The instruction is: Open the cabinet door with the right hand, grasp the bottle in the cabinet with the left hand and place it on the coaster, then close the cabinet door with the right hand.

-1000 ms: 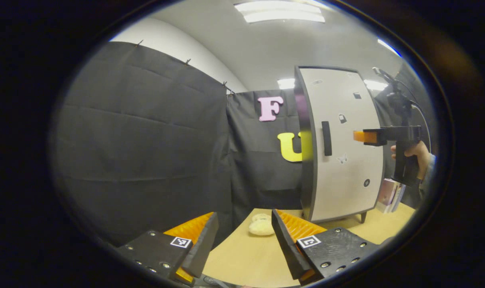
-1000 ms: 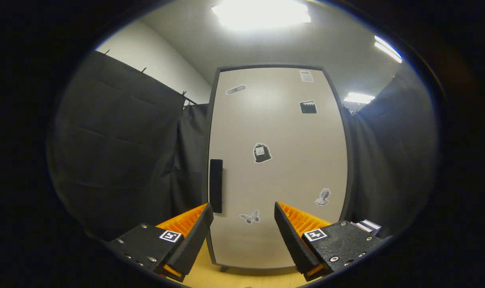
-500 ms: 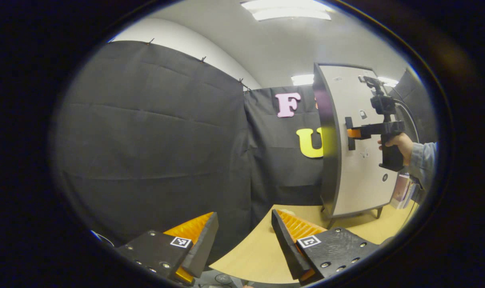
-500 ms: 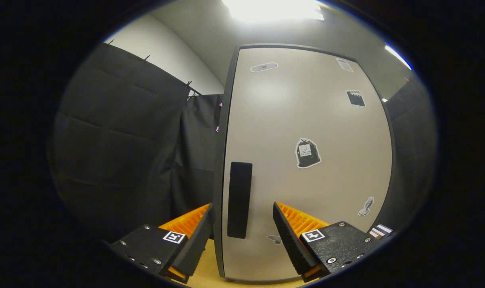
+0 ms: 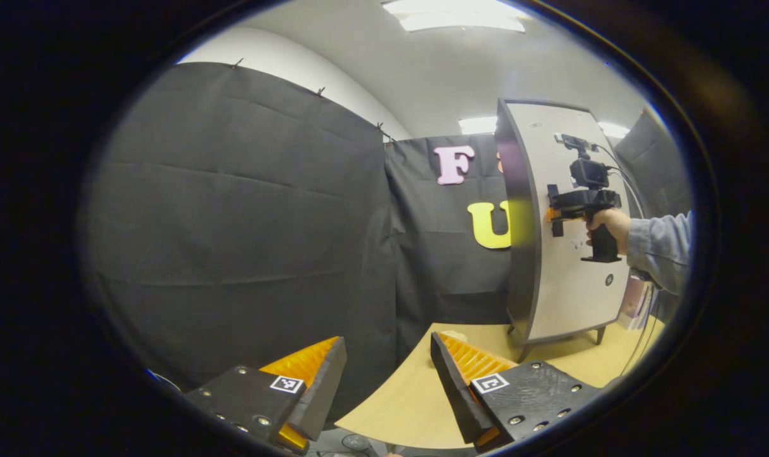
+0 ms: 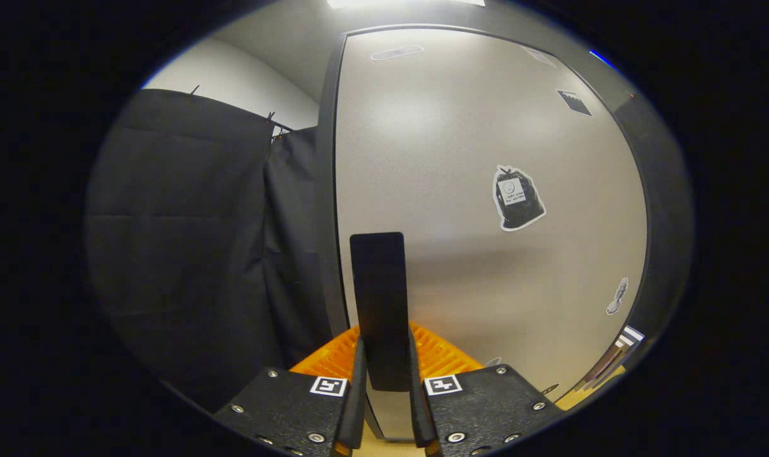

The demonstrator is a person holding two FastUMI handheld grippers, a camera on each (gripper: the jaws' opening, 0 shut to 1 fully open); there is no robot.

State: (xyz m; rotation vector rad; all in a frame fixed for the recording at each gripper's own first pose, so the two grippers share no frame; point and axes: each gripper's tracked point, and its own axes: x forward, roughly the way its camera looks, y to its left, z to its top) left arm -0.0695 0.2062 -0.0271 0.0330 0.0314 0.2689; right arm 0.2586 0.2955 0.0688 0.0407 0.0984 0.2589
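Observation:
The tall light-grey cabinet door stands closed, with several small stickers on it. Its upright black handle sits between the fingers of my right gripper, which is shut on it. In the left gripper view the cabinet stands at the right on the wooden table, and a hand holds my right gripper against the handle. My left gripper hangs open over the table's near edge, nothing between its fingers. What is inside the cabinet is hidden.
Black cloth walls close in the left and back. Some books or boxes stand just right of the cabinet. A sleeve reaches in from the right.
My right gripper moved in to the door and shut its fingers on the handle. The left gripper's view swung slightly, then held still.

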